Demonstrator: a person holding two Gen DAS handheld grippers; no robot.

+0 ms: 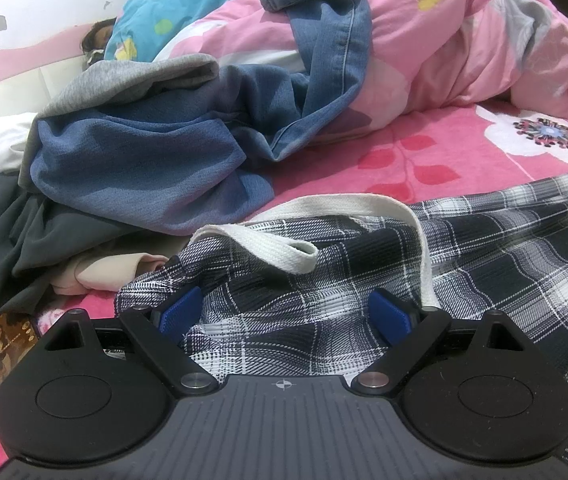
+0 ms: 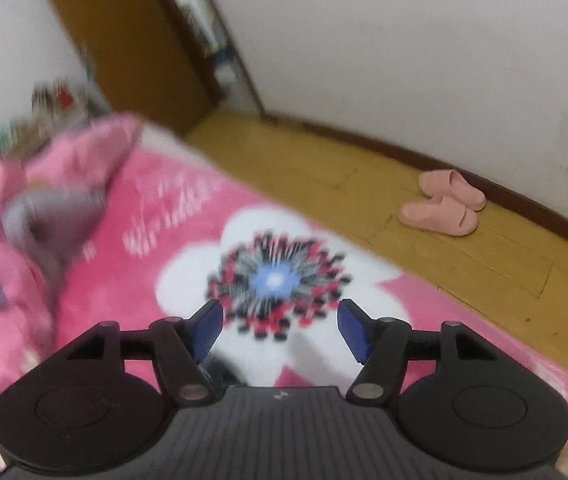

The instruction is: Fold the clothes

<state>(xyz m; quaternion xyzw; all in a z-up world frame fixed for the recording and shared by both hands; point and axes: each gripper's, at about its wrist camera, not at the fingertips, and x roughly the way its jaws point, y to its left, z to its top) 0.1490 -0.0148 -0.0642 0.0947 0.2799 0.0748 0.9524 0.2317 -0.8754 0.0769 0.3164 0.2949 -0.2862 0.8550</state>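
Here the left hand-held gripper (image 1: 284, 312), wide, straddles the plaid garment (image 1: 463, 248) stretching rightward; right hand-held gripper (image 2: 280, 328), apparently empty, spread over bed (image 2: 188, 216).

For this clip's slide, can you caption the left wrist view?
Open left gripper over a plaid garment with a white strap on a pink floral bed, unfolded clothes piled behind.

A bed (image 1: 423, 152) under a pink flowered sheet carries a plaid garment (image 1: 463, 248) at its near edge, a heap of blue, grey and dark clothes (image 1: 156, 160) leftward, and a pink duvet (image 1: 463, 40) along its far edge.
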